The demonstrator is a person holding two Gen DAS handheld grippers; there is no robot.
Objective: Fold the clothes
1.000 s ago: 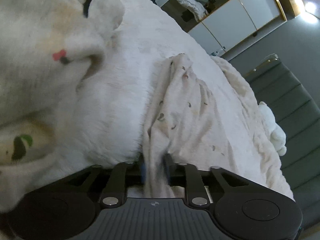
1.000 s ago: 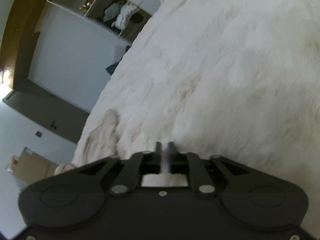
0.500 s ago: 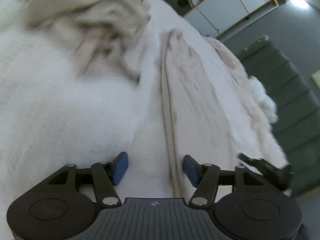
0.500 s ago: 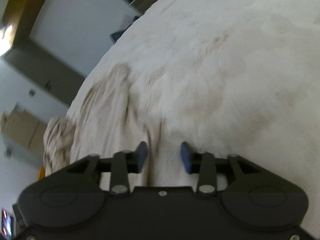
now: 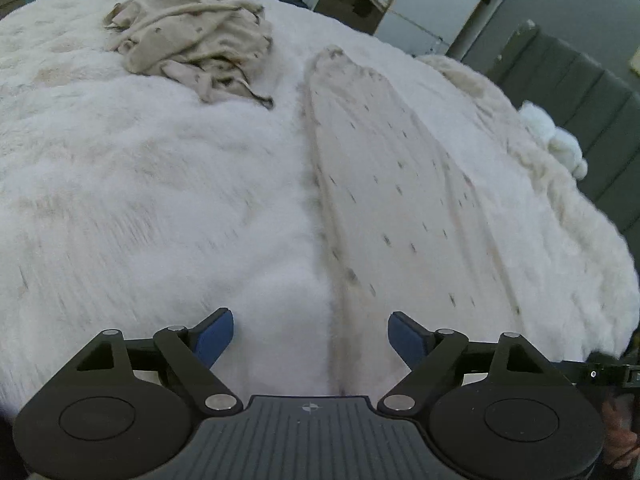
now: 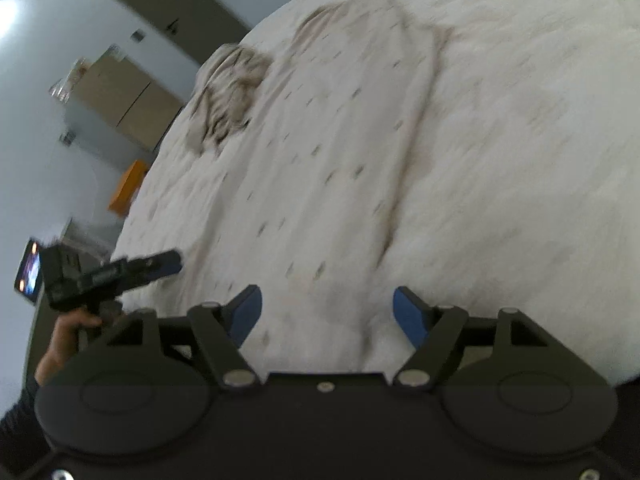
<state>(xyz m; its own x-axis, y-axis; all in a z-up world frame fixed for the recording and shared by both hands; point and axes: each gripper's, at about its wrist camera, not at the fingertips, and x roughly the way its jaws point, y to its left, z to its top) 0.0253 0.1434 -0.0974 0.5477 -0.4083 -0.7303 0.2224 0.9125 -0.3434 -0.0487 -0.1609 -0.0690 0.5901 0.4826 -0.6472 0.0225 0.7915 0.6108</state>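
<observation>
Both grippers drew back from cloth since second earlier. White fluffy blanket (image 5: 160,184) covered bed. Spotted cream garment (image 5: 400,208) lay flat on it, long axis running away from camera. Crumpled garment (image 5: 192,36) well apart, far left. Left gripper (image 5: 310,336) and right gripper (image 6: 327,314) jaws opening, nothing gripped.

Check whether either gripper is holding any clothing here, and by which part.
Nothing is held. The left gripper and right gripper both have their jaws opening, with no cloth pinched; the spotted garment lies flat on the bed below them.
</observation>
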